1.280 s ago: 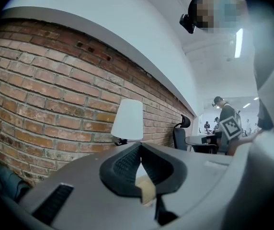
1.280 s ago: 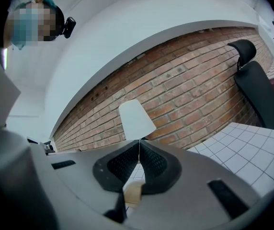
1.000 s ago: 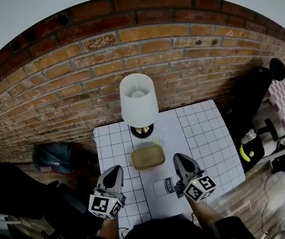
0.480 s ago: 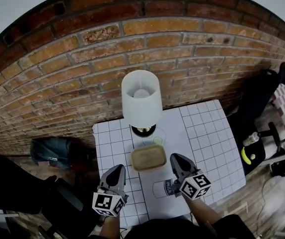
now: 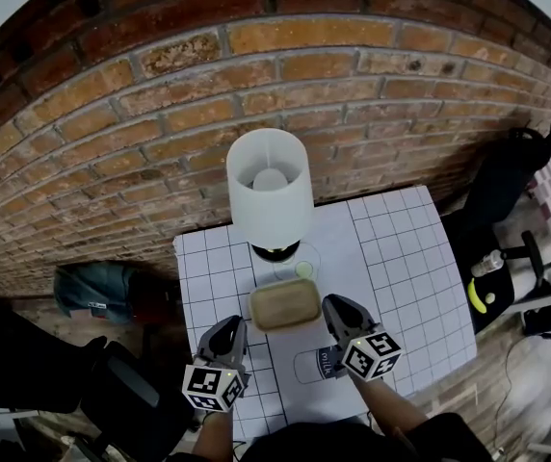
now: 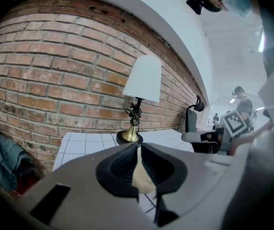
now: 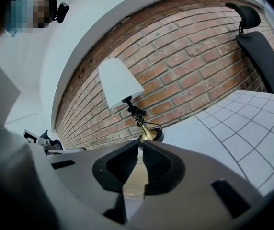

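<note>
A small table (image 5: pixel 401 258) with a white grid cloth stands against a brick wall. On it are a lamp (image 5: pixel 270 186) with a white shade and brass base, a tan oblong dish (image 5: pixel 284 304), a small green round thing (image 5: pixel 302 270) and a white carton marked "milk" (image 5: pixel 314 364). My left gripper (image 5: pixel 225 330) hovers over the table's near left part, shut and holding nothing. My right gripper (image 5: pixel 333 308) is shut too, beside the dish's right end and above the carton. Both gripper views look at the lamp (image 6: pixel 144 79) (image 7: pixel 119 83) past shut jaws (image 6: pixel 139 150) (image 7: pixel 140 147).
A dark bag (image 5: pixel 97 292) lies on the floor left of the table. A black office chair (image 5: pixel 507 176) (image 7: pixel 261 51) stands to the right, with a bottle and a yellow object (image 5: pixel 476 296) near it. The brick wall (image 5: pixel 160 114) is close behind the lamp.
Both grippers have tipped downward: their views now take in the lamp's base and the tabletop instead of only wall. The right gripper has edged left towards the dish.
</note>
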A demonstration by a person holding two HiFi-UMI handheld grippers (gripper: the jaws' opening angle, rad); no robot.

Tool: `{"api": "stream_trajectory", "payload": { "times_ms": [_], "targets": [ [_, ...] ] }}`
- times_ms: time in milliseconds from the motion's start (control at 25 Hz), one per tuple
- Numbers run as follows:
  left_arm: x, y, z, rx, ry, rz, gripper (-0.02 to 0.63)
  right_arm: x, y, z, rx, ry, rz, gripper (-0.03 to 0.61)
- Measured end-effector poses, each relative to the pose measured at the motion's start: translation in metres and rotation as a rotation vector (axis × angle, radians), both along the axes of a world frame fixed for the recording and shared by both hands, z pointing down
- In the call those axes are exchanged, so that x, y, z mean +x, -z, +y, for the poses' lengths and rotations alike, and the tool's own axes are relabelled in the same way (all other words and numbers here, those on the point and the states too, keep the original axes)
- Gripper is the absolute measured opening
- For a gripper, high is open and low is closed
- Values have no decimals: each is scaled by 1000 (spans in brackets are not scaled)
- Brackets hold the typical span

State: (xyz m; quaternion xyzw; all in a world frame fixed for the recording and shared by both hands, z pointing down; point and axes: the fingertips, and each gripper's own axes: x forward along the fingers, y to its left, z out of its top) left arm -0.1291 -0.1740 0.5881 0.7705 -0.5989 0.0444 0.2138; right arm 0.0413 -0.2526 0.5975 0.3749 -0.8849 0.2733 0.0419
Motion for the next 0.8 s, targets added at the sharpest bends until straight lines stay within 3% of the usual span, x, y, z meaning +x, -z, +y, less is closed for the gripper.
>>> {"api": "stream_trajectory", "payload": {
  "times_ms": [160, 240, 320, 360, 800],
  "targets": [
    [3, -12, -4, -30, -9, 10, 18, -2, -11, -3, -19, 6, 12, 8],
    [4, -18, -6, -47, -11, 19, 54, -2, -16, -4, -28, 2, 22, 13],
    [6, -24, -8, -66, -14, 31, 90, -2, -23, -5, -42, -1, 30, 96],
    [6, -27, -8, -74, -16, 36, 95, -3, -26, -5, -50, -1, 32, 107],
    [19, -66, -11, -195, -15, 95, 184, -8, -55, -5, -112, 28, 51, 107]
  ]
}}
